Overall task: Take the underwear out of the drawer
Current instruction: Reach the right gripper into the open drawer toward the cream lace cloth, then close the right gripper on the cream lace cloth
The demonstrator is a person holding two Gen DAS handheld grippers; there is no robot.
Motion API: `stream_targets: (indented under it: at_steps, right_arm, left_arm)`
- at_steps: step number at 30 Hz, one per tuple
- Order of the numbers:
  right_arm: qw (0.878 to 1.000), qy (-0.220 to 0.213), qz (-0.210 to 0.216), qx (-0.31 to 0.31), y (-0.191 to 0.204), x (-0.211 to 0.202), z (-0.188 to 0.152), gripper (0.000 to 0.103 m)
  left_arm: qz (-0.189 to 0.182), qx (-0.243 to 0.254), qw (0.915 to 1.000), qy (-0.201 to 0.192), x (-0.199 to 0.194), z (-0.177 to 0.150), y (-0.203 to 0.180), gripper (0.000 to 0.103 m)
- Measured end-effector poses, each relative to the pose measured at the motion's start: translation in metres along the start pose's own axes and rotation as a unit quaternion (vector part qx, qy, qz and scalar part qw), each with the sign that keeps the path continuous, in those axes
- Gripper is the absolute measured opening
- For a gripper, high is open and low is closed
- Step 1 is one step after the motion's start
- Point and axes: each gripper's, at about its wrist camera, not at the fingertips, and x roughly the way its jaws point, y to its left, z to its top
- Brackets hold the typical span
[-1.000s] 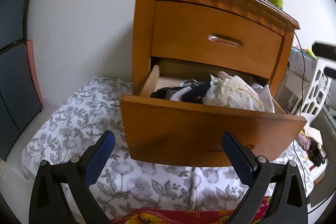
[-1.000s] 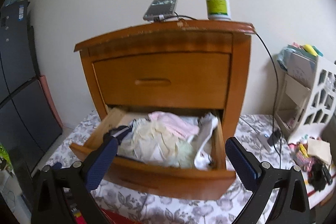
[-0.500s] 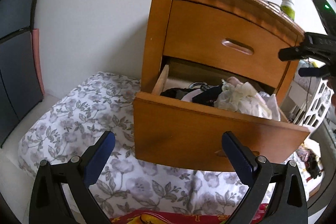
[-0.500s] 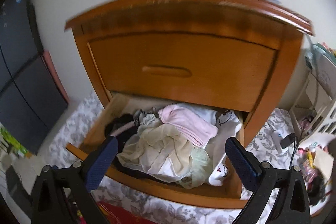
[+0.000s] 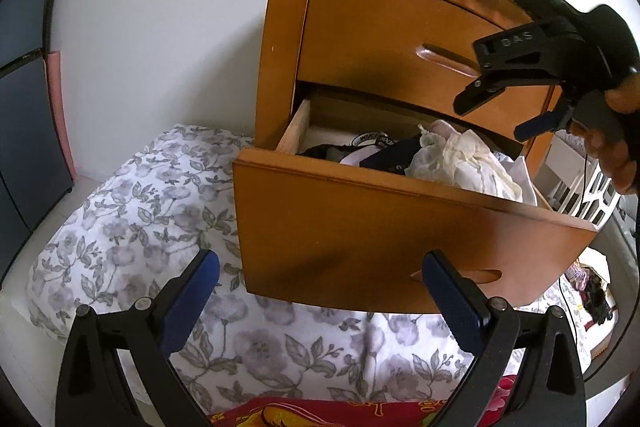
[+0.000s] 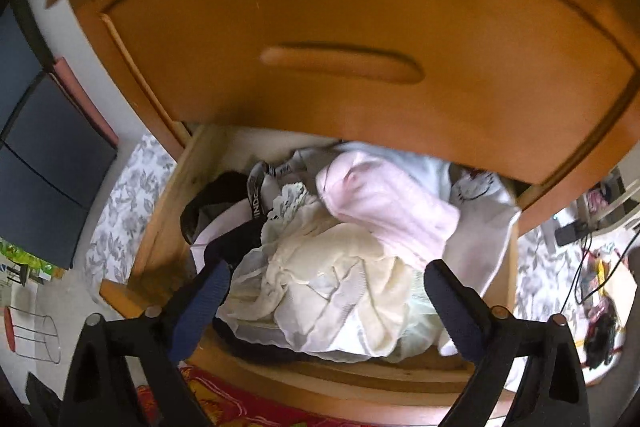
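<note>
The lower drawer (image 5: 400, 219) of a wooden nightstand stands pulled out, piled with clothes. In the right wrist view a cream lacy garment (image 6: 340, 275) lies in the middle, a pink one (image 6: 384, 203) behind it, and dark underwear with a lettered waistband (image 6: 256, 195) at the left. My right gripper (image 6: 326, 283) hangs open just above the cream garment, holding nothing; it also shows from the side (image 5: 500, 115) over the drawer, held by a hand. My left gripper (image 5: 320, 291) is open and empty, low in front of the drawer face.
The shut upper drawer (image 6: 340, 63) overhangs the pile closely. A floral quilt (image 5: 140, 211) spreads under the nightstand, with a red cloth (image 5: 320, 415) at the near edge. A white openwork rack (image 5: 592, 191) and cables stand right; dark panels (image 5: 20, 131) line the left.
My right gripper has swung forward and down from facing the nightstand to hovering over the clothes in the open drawer. The left gripper drifted slightly left and closer; the right one now shows in its view.
</note>
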Motion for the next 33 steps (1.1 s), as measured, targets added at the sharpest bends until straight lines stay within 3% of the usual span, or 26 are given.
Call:
stream_targets:
  at_steps: [5,11,18,24,33]
  right_arm:
    - [0.999,0.035,-0.009,0.012,0.006,0.024,0.003,0.096]
    - [0.996,0.067,-0.056,0.026,0.006,0.057,-0.002,0.095]
    - [0.995,0.067,-0.049,0.058,-0.013,0.056,-0.005,0.088]
    - [0.996,0.055,-0.032,0.061,-0.018,0.042,-0.002,0.071]
    - [0.997,0.039,0.0,0.073,-0.02,0.024,0.002,0.033]
  left_arm:
    - [-0.003,-0.005,1.0,0.006,0.005,-0.001,0.003,0.101]
    - [-0.008,-0.01,0.9998,0.014,0.008,-0.002,0.006,0.101]
    - [-0.011,-0.015,0.9997,0.019,0.011,-0.002,0.006,0.101]
    - [-0.011,-0.014,0.9997,0.017,0.01,-0.002,0.005,0.101]
    - [-0.012,-0.014,0.9997,0.019,0.011,-0.002,0.006,0.101]
